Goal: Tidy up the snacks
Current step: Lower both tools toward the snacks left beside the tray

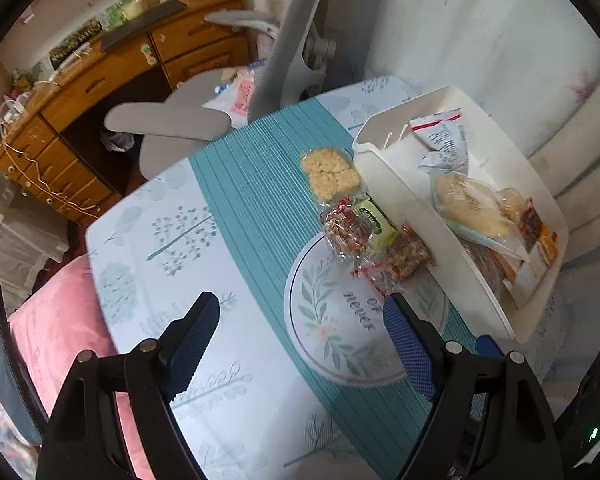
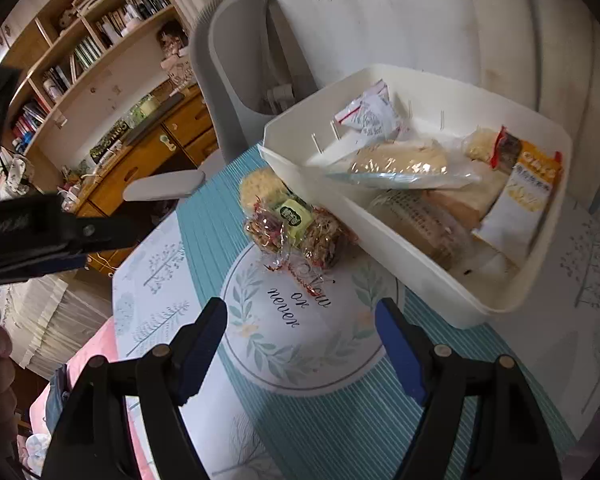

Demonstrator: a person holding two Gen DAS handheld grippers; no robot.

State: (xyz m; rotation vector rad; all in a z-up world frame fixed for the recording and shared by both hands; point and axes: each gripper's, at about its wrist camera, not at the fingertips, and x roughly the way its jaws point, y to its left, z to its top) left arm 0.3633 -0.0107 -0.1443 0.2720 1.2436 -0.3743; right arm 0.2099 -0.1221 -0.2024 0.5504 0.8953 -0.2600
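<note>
A white bin [image 1: 384, 172] [image 2: 400, 264] on the table holds several wrapped snacks. Beside its left wall lie loose snacks: a clear pack of pale crackers [image 1: 329, 172] [image 2: 256, 186], a green-labelled pack [image 1: 376, 218] [image 2: 294, 214], and two clear-wrapped nut bars [image 1: 346, 230] [image 1: 408, 260] [image 2: 322, 242]. My left gripper [image 1: 300, 320] is open and empty, just short of the nearer nut bar. My right gripper [image 2: 302, 320] is open and empty over the round "Now or never" mat [image 2: 300, 344], short of the loose snacks. The left gripper shows at the left of the right wrist view [image 2: 40, 236].
A grey office chair [image 1: 284, 52] [image 2: 228, 80] stands past the table's far edge. A wooden desk [image 1: 100, 92] and bookshelf [image 2: 80, 40] are behind it. A pink cushion [image 1: 56, 332] lies off the table's left edge. A white curtain [image 1: 480, 40] hangs behind the bin.
</note>
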